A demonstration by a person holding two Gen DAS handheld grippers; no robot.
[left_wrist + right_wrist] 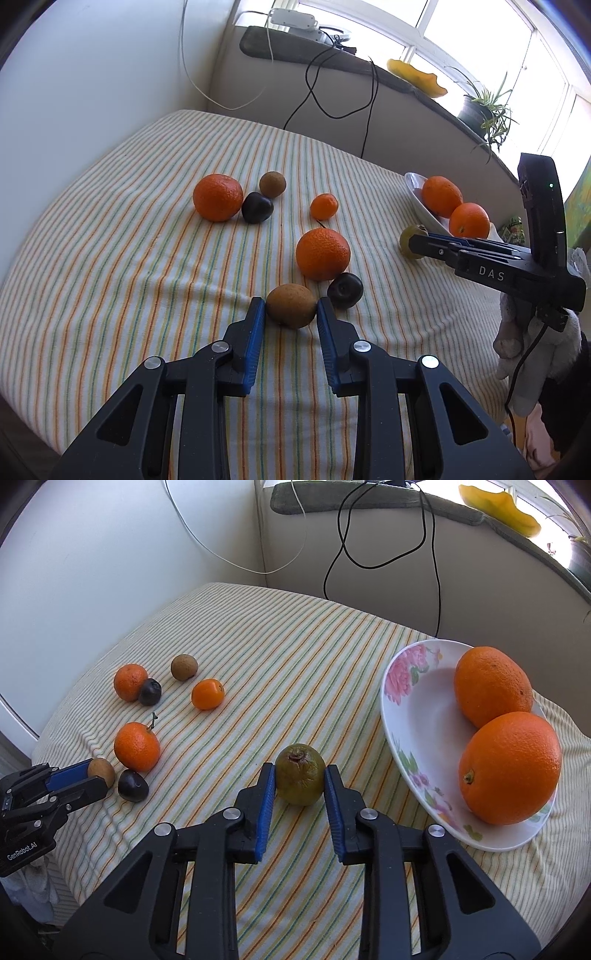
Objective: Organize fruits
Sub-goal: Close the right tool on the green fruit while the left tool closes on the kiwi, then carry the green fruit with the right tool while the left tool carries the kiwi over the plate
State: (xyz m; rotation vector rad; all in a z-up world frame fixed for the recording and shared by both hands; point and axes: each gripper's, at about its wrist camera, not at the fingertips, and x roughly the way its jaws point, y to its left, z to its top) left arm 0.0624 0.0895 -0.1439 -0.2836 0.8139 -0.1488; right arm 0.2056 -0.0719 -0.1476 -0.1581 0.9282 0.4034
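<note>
My left gripper (291,308) has its blue pads around a brown kiwi (291,305) on the striped cloth; the pads touch its sides. A dark plum (345,290) and an orange (323,253) lie just beyond it. My right gripper (300,775) has its pads against a green wrinkled fruit (300,774) resting on the cloth. To its right a floral white bowl (413,716) holds two big oranges (509,768). Farther left lie an orange (130,682), a plum (150,691), a kiwi (184,667) and a small mandarin (207,693).
The table stands in a corner, walls behind and to the left. Black and white cables (436,572) hang from the windowsill above the bowl. A potted plant (484,110) and a yellow dish (417,75) sit on the sill. A stuffed toy (517,332) is at the table's right edge.
</note>
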